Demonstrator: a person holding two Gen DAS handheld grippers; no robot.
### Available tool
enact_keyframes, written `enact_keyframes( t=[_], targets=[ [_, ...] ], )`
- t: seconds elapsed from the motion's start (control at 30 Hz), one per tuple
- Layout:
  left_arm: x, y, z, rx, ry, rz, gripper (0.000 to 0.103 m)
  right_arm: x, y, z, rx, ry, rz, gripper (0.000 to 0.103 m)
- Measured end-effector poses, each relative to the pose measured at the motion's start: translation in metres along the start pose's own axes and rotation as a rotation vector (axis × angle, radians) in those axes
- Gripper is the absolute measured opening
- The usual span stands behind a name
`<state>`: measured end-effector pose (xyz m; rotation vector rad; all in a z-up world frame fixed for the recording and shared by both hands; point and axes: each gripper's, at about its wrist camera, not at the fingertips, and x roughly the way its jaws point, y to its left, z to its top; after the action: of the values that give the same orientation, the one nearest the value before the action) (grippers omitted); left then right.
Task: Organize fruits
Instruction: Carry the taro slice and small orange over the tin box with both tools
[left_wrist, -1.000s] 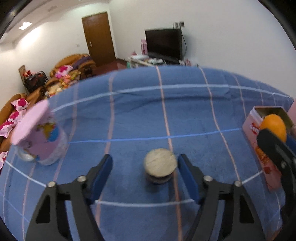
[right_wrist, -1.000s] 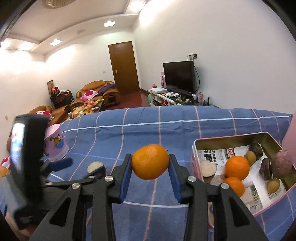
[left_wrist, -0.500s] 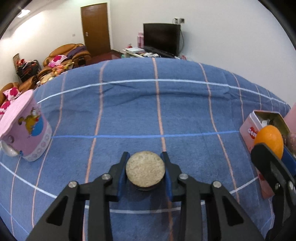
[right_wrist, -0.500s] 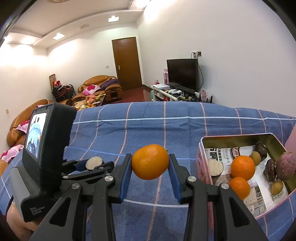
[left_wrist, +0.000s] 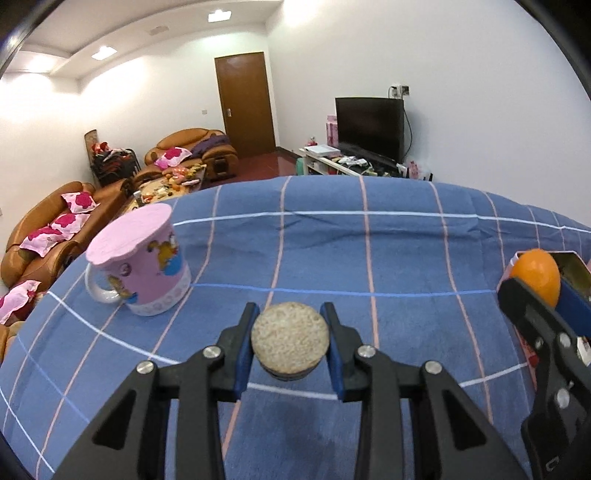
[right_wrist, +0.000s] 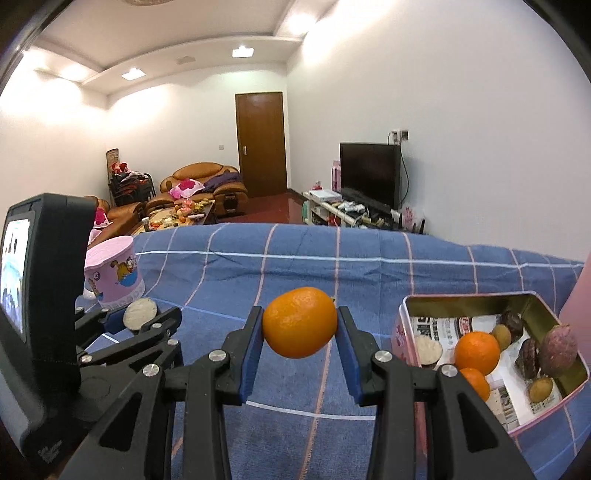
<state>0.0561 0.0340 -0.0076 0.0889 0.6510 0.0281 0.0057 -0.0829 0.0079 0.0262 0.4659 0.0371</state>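
Note:
My left gripper (left_wrist: 290, 345) is shut on a round beige-topped fruit piece (left_wrist: 290, 342) and holds it above the blue checked cloth (left_wrist: 369, 251). My right gripper (right_wrist: 300, 328) is shut on an orange (right_wrist: 300, 322) in the air. The orange also shows at the right edge of the left wrist view (left_wrist: 535, 277). To the right stands an open pink tin (right_wrist: 532, 424) with two oranges (right_wrist: 476, 352), a beige-topped piece (right_wrist: 428, 349) and several dark and brown fruits. The left gripper with its piece (right_wrist: 139, 314) shows in the right wrist view.
A pink cartoon mug (left_wrist: 138, 266) stands upside down on the cloth at the left, also in the right wrist view (right_wrist: 112, 271). Beyond the table are sofas (left_wrist: 55, 229), a door and a TV (left_wrist: 369, 125).
My left gripper closed on the beige-topped piece and lifted it off the cloth. My right gripper keeps the orange held and has hardly moved.

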Motion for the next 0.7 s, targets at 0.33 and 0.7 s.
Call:
enact_keyframes(
  t=[0.33,0.7],
  targets=[
    [-0.011,0.007,-0.009,-0.036,-0.003,-0.005,0.035,-0.011,0.004,-0.006,-0.025,-0.009,0.019,0.041],
    [-0.031,0.000,-0.024,-0.063,-0.018,-0.024,0.035,-0.025,-0.002,-0.010,-0.040,-0.017,0.015,0.041]
  ],
)
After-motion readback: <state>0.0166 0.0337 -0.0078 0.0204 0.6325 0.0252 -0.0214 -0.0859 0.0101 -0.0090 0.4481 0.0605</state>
